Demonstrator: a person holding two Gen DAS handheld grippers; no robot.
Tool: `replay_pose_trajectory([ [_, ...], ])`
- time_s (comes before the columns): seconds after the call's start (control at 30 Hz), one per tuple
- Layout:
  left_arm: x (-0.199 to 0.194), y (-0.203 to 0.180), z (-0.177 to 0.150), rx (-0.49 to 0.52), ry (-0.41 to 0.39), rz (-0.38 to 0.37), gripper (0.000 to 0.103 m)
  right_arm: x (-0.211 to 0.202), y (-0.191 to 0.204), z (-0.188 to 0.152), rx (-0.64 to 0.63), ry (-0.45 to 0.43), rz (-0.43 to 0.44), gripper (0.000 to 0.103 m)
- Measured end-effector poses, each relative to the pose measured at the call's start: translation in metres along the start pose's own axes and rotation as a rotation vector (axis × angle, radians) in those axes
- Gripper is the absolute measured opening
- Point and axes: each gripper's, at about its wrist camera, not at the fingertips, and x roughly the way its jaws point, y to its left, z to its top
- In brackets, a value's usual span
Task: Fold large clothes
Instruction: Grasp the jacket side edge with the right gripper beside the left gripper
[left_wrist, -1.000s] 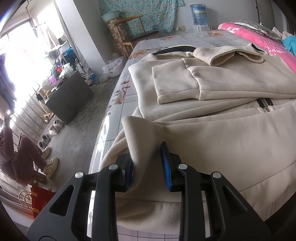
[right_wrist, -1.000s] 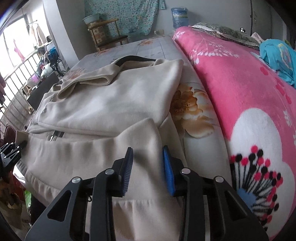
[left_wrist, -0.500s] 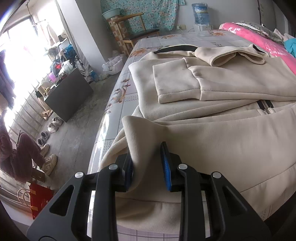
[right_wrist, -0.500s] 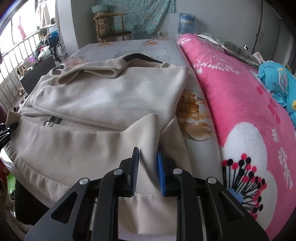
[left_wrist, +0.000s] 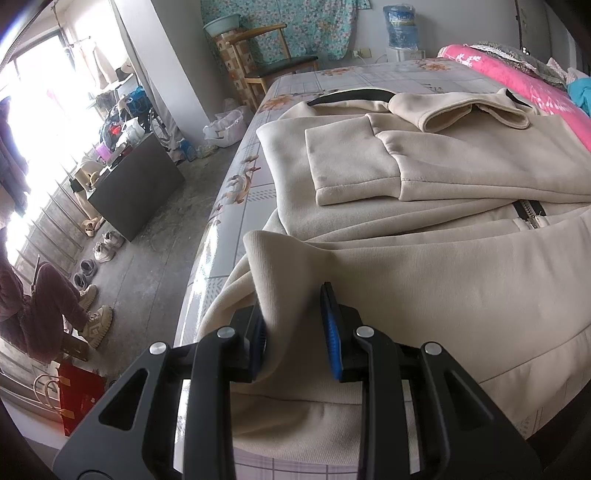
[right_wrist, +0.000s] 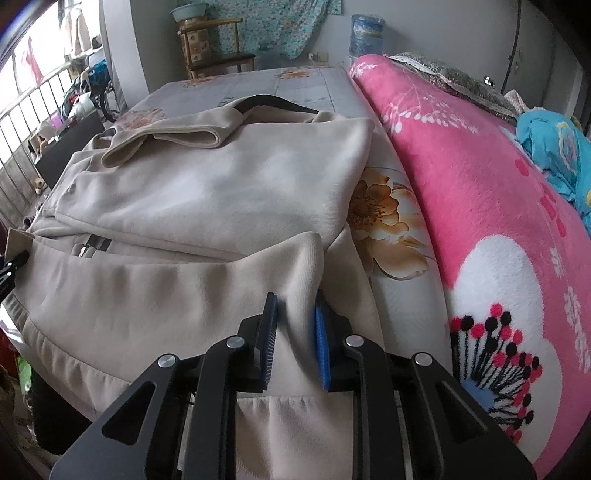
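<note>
Left gripper (left_wrist: 293, 325) pinched the near left corner of the beige jacket (left_wrist: 424, 280); the right gripper (right_wrist: 295, 328) was clamped on the near right corner. Both raised the hem above the bed (left_wrist: 236, 192), where the jacket lay, sleeves folded across it. A pink blanket (right_wrist: 480, 192) lay just beside it.

Beige jacket (left_wrist: 424, 280): thick matt cloth, soft-napped, with finely ribbed knit at the hem edge; zip (left_wrist: 528, 216) toothed, dull metal. Bed sheet (left_wrist: 236, 206): smooth printed cloth, a slight sheen shown near the edge. Pink blanket (right_wrist: 480, 206): plush, fuzzy pile, matt. Left gripper (left_wrist: 293, 328) and right gripper (right_wrist: 295, 332): black matt plastic arms, bright metal rivets, blue ridged pads. Chair (left_wrist: 266, 55): bare wood. Floor (left_wrist: 147, 258): rough grey concrete.
</note>
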Motion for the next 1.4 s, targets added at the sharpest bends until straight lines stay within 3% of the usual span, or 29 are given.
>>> replay_pose_trajectory([
  [1.07, -0.0025, 0.0067, -0.0041, -0.016, -0.012, -0.025, 0.026, 0.0025, 0.0077, -0.0027, 0.002, -0.015, -0.063, 0.02],
  [1.4, -0.0007, 0.0013, -0.0007, 0.003, -0.011, 0.006, 0.027, 0.0023, 0.0068, -0.0058, 0.006, -0.04, -0.068, 0.02],
])
